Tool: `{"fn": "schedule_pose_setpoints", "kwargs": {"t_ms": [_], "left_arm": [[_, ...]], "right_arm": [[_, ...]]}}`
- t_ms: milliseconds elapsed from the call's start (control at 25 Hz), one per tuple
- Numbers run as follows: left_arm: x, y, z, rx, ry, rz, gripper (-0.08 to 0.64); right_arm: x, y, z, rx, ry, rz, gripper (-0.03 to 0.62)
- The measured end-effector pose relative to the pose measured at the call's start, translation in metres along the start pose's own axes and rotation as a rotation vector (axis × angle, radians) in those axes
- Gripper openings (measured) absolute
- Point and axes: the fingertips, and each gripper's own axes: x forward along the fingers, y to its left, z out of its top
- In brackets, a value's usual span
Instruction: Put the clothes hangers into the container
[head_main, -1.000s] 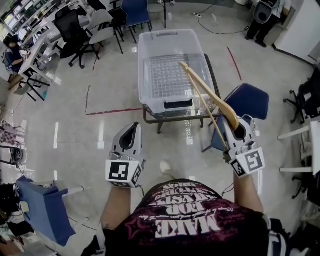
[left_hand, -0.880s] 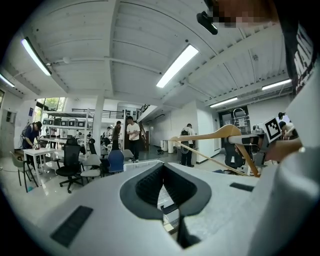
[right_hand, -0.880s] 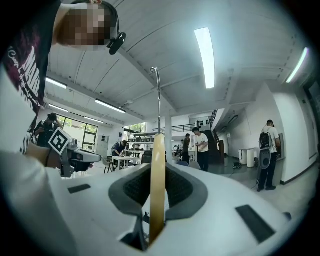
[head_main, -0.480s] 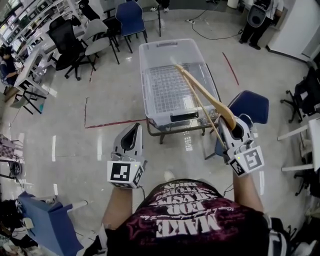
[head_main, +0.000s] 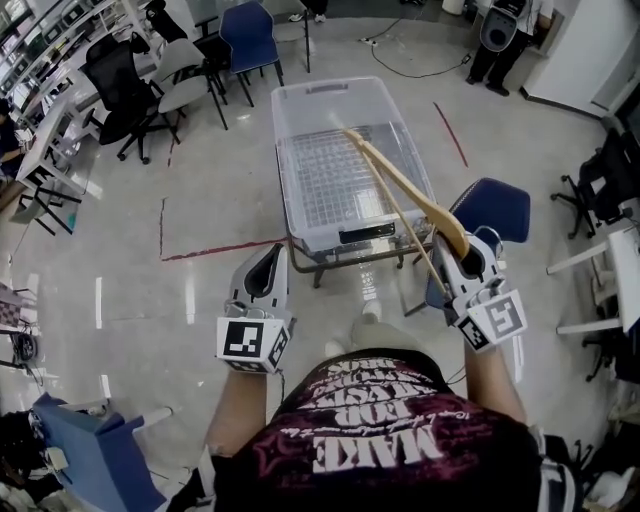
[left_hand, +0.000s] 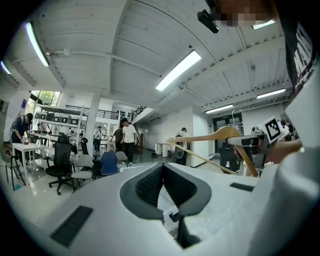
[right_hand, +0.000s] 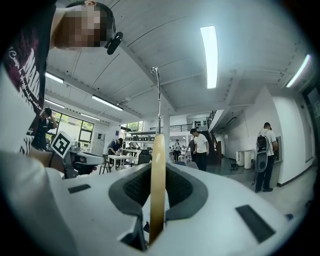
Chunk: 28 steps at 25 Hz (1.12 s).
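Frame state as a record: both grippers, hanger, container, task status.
left gripper: jaws together, nothing between them
right gripper: shut on one end of the wooden hanger
hanger: held up, angled forward toward the container, not yet inside it
container: clear bin, no lid on, no hanger seen inside
task status: hanger carried, not yet placed

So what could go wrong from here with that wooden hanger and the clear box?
The right gripper holds the wooden hanger by one end only, so the long free part could swivel or slip. Its far tip or metal hook might also catch the rim of the clear container instead of dropping inside, nudging it on its small table.
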Motion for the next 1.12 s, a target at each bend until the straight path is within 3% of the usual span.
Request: {"fn": "schedule_pose_setpoints", "kwargs": {"t_ms": [440,1120], "left_arm": [[0.017,0.032,-0.006,0.0,0.029,0.075,0.006],[0.131,0.067,0.0,0.018,0.045,0.084,0.006]], "right_arm": [[0.057,-0.007,-0.005,0.034,-0.032,0.086,0.058],[0.154,-0.086,-0.036,0.08,-0.005,0.125,0.058]]}}
